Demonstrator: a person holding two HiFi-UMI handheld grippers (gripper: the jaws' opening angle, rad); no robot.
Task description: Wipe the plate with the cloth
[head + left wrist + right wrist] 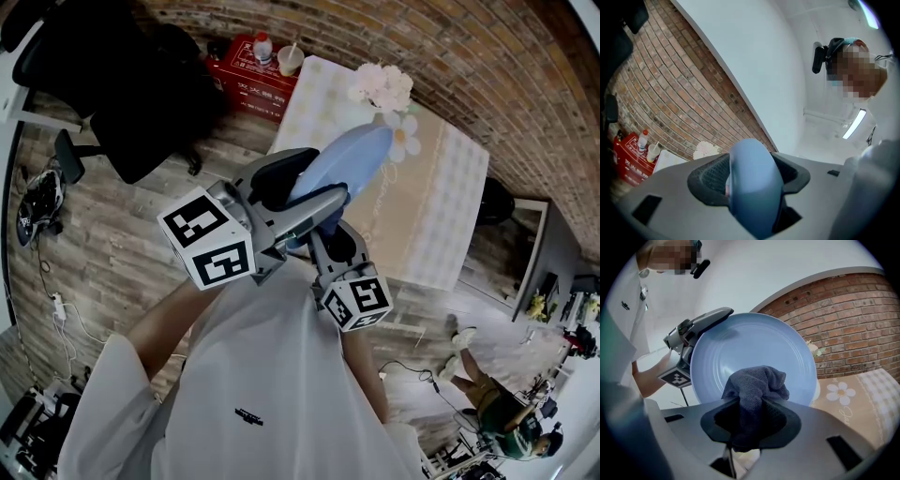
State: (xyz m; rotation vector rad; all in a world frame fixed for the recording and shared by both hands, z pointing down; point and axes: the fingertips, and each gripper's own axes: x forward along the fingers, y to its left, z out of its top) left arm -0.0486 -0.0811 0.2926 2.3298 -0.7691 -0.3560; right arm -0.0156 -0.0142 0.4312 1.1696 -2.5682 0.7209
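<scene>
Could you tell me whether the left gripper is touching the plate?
Touching. In the left gripper view, the left gripper is clamped on the plate, rim between its jaws.

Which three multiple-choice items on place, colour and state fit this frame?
1. The plate sits in: A the right gripper; B the left gripper; C neither.
2. The cloth is: A dark grey; B red; C yellow.
3. The right gripper is: A open; B shut on the cloth; C shut on the plate.
Answers: B, the left jaws clamp its rim in mid-air; A, dark grey against the blue plate; B, its jaws pinch the bunched cloth.
</scene>
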